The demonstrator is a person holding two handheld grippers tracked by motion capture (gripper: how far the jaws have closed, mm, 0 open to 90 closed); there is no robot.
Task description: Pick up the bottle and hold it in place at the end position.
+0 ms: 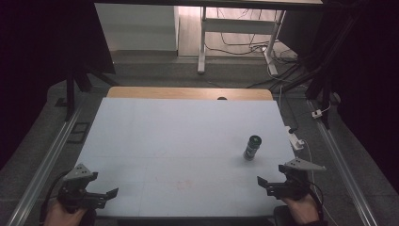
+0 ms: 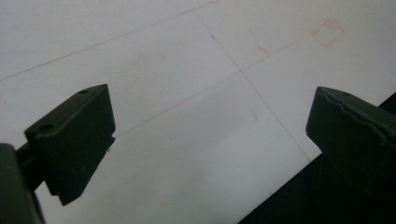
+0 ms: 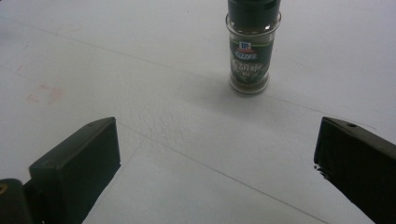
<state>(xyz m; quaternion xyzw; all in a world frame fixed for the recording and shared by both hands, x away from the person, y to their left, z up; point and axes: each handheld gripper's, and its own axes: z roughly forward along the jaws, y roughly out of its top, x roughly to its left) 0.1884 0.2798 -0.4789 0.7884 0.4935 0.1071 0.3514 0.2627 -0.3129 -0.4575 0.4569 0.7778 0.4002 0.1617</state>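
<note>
Spice jar (image 3: 254, 49): in the right gripper view its cap is cut off by the top edge; label text below the brand mark is too blurred to read. In the high view the jar (image 1: 252, 147), near the table's (image 1: 179, 141) right edge, is too small for any label detail. Both hands, left hand (image 1: 63, 214) and right hand (image 1: 301, 209), are cut off by the bottom edge.

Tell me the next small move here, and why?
Probably ease the right gripper forward toward the spice jar. The jar stands upright on the white table, just ahead of that gripper, whose jaws are wide open and empty. The left gripper, also open, sits at the far corner.
</note>
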